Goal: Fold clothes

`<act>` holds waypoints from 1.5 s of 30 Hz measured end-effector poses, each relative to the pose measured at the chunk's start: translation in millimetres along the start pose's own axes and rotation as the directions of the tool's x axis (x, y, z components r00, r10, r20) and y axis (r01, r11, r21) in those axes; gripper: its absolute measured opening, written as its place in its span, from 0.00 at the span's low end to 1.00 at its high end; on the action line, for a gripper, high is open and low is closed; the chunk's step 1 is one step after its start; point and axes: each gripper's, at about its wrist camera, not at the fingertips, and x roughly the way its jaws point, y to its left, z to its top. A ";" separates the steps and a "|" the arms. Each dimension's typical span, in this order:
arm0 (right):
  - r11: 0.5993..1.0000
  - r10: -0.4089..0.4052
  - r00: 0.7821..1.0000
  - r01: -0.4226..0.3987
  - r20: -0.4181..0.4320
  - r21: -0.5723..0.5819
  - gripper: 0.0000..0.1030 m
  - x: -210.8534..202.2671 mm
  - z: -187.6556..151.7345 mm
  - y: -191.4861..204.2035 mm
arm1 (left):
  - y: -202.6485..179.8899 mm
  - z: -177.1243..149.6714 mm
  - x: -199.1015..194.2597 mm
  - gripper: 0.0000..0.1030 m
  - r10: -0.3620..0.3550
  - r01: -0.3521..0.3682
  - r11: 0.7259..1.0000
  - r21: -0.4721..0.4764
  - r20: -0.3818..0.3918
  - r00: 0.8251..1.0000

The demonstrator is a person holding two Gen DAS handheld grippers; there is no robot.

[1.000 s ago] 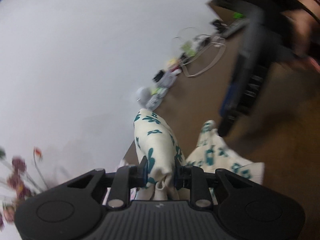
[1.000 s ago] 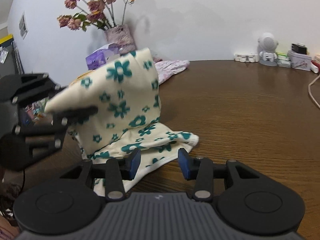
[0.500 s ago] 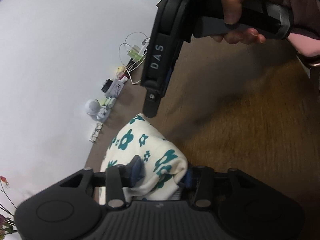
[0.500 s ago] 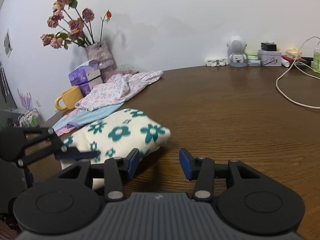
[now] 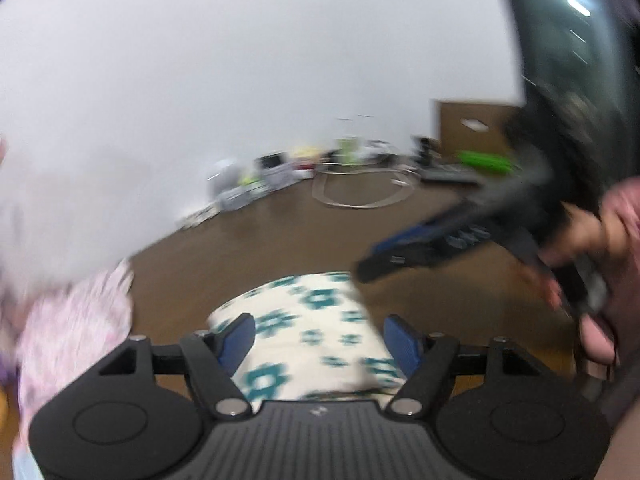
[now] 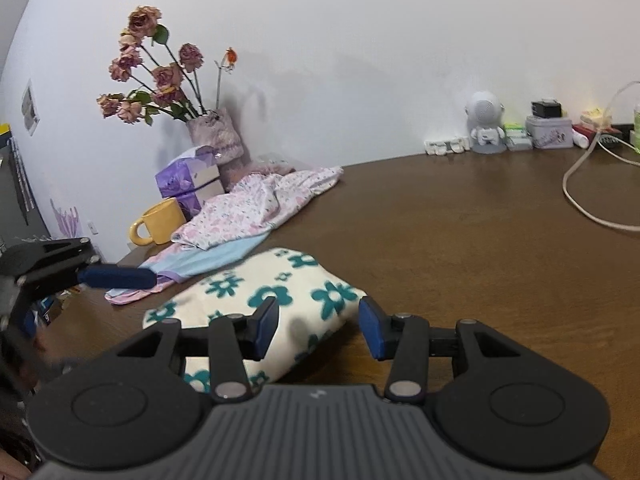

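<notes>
No legible text in either view.
Paper on the wall [image 6: 30, 109] at left edge and tin [image 6: 549, 131] at the tabletop's far right edge carry print/decoration, too small to read; left wrist view too blurred. Small logo on gripper body [image 6: 319, 395], unreadable.

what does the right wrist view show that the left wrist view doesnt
Only the right wrist view: dried flowers in a vase, a purple tissue box, a yellow mug, a light blue garment.

Only the left wrist view: the person's hand holding the right gripper, and a green object.

Both: the folded cream cloth with teal flowers, the pink floral garment, the brown table.
</notes>
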 end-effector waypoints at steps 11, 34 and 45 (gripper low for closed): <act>0.991 0.034 0.991 -0.050 -0.127 -0.128 0.43 69.0 27.3 18.9 | 58.9 -36.7 18.2 0.34 -0.030 0.003 0.968 -0.252 -0.105 0.994; 0.999 0.023 0.999 -0.022 -0.037 0.028 0.90 19.7 0.9 36.3 | 118.0 -60.0 -28.5 1.00 0.081 -0.031 0.812 -0.583 0.060 0.995; 0.995 -0.048 0.991 0.057 -0.121 0.077 1.00 24.1 -19.4 53.7 | 92.2 -70.6 -31.0 1.00 0.196 -0.205 0.718 -0.665 -0.090 0.976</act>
